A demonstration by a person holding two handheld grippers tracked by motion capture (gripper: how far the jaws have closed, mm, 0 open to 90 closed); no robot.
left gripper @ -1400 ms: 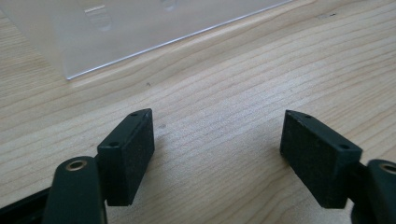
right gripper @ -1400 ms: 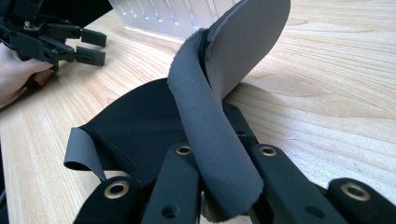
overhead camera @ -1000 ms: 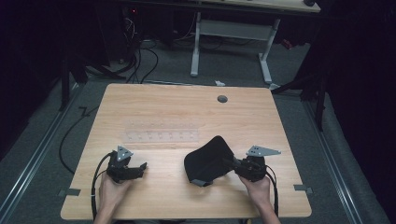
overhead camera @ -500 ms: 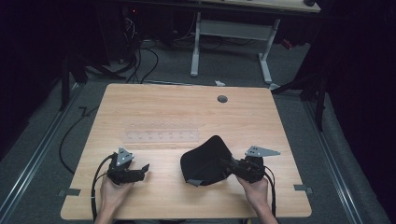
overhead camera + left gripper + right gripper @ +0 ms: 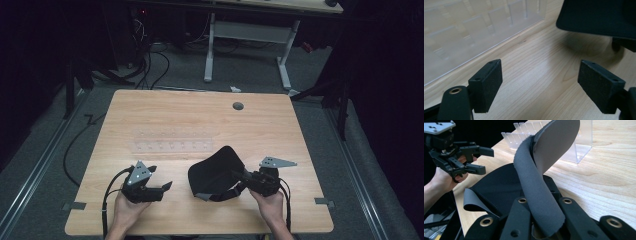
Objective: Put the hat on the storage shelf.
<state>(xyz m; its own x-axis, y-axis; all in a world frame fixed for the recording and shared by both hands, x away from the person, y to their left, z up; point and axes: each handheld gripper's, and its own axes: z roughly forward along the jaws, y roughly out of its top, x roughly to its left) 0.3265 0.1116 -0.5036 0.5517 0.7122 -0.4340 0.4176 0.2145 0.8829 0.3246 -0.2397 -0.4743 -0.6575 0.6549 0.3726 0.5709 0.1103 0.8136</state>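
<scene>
Table point(image 5: 165, 115) of pale wood spreads before me, a clear plastic rack point(image 5: 172, 145) lying flat near its middle. Nearer me, right of centre, sits the black cloth point(image 5: 217, 167), a soft pad with a grey inner face, one edge curled up off the wood. My right gripper point(image 5: 245, 181) is clenched on that edge; in the right gripper view the grey fold point(image 5: 536, 195) is pinched between the jaws. My left gripper point(image 5: 162, 187) hangs released, jaws wide apart with nothing between them, pointing at the cloth from well to its left. I judge I am mid-fold or mid-lift. Next, my left needs to reach the cloth's free near edge and close there.
</scene>
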